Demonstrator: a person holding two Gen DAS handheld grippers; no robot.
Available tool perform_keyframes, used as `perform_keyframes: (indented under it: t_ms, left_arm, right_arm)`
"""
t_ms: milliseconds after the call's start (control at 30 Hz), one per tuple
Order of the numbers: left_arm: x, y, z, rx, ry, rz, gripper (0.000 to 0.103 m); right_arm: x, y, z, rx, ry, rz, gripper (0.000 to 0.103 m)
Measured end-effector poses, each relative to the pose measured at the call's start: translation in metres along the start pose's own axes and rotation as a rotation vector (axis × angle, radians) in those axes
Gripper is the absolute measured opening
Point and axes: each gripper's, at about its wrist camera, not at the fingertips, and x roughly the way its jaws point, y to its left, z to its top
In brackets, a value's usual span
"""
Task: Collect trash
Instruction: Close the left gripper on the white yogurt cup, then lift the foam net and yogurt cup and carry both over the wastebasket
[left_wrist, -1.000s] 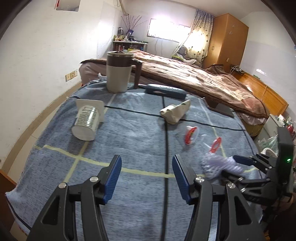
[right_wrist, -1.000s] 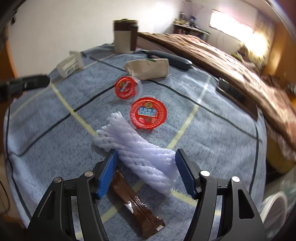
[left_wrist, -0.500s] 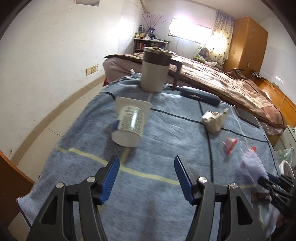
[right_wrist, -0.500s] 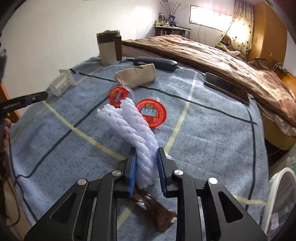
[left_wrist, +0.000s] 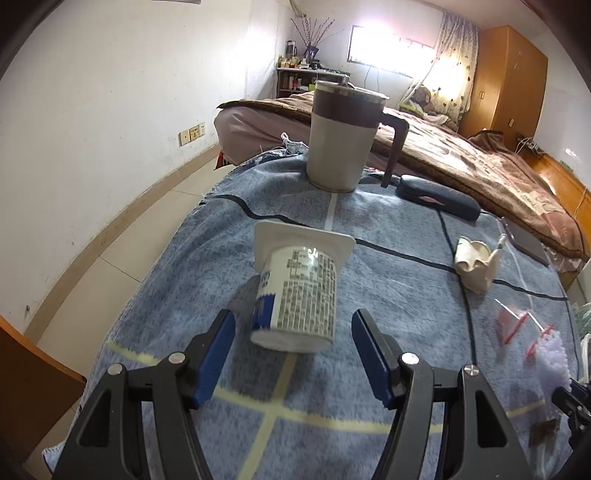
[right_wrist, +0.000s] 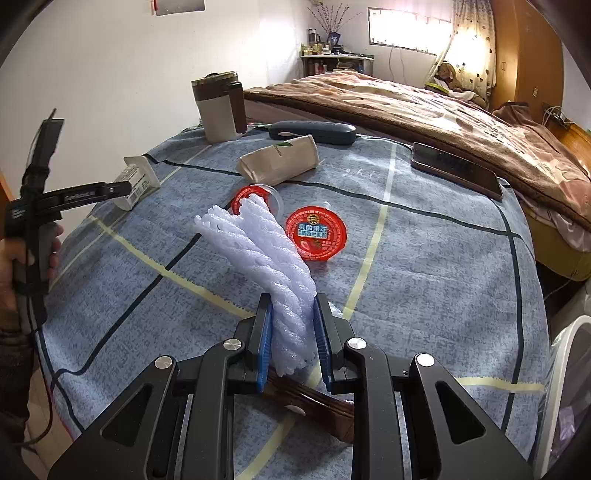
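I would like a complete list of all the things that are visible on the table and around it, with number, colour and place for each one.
yogurt cup: 1, white, lying on its side, just ahead of the left gripper
foam net: 1, white, held up off the cloth
jelly cups: 2, red lids, middle of the cloth
paper carton: 1, beige, crushed, behind the cups
brown wrapper: 1, under the right gripper
mug: 1, grey and brown, far edge
glasses case: 1, dark blue, beside the mug
phone: 1, dark, right edge
tablecloth: 1, blue
bed: 1, brown blanket
left gripper: opening, nothing between its jaws
right gripper: shut on foam net
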Motion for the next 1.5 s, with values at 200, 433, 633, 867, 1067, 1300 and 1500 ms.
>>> perform_keyframes:
  t_ms: [200, 433, 633, 867, 1067, 1300, 1500]
  left_arm:
    - [0.008, -0.009, 0.003, 0.035, 0.001, 0.004, 0.060]
    - [0.006, -0.017, 0.003, 0.051, 0.003, 0.013, 0.049]
    - [-0.007, -0.027, -0.004, 0.062, -0.017, -0.006, 0.049]
    - [-0.035, -0.051, -0.017, 0.091, -0.049, -0.063, 0.049]
    - [-0.063, -0.083, -0.027, 0.151, -0.080, -0.110, 0.049]
    - [-0.088, -0.117, -0.034, 0.187, -0.109, -0.178, 0.049]
    - [-0.104, -0.144, -0.042, 0.228, -0.124, -0.215, 0.049]
  right_arm:
    - [0.000, -0.003, 0.000, 0.014, 0.000, -0.010, 0.024]
    - [-0.004, -0.003, -0.001, 0.017, -0.011, -0.018, 0.024]
    - [-0.010, -0.005, -0.002, 0.021, -0.026, -0.027, 0.024]
    - [-0.022, -0.007, -0.003, 0.035, -0.051, -0.024, 0.024]
    - [-0.034, -0.011, -0.006, 0.055, -0.075, -0.034, 0.024]
    - [-0.055, -0.025, -0.013, 0.092, -0.111, -0.055, 0.024]
    - [-0.071, -0.041, -0.020, 0.127, -0.138, -0.082, 0.024]
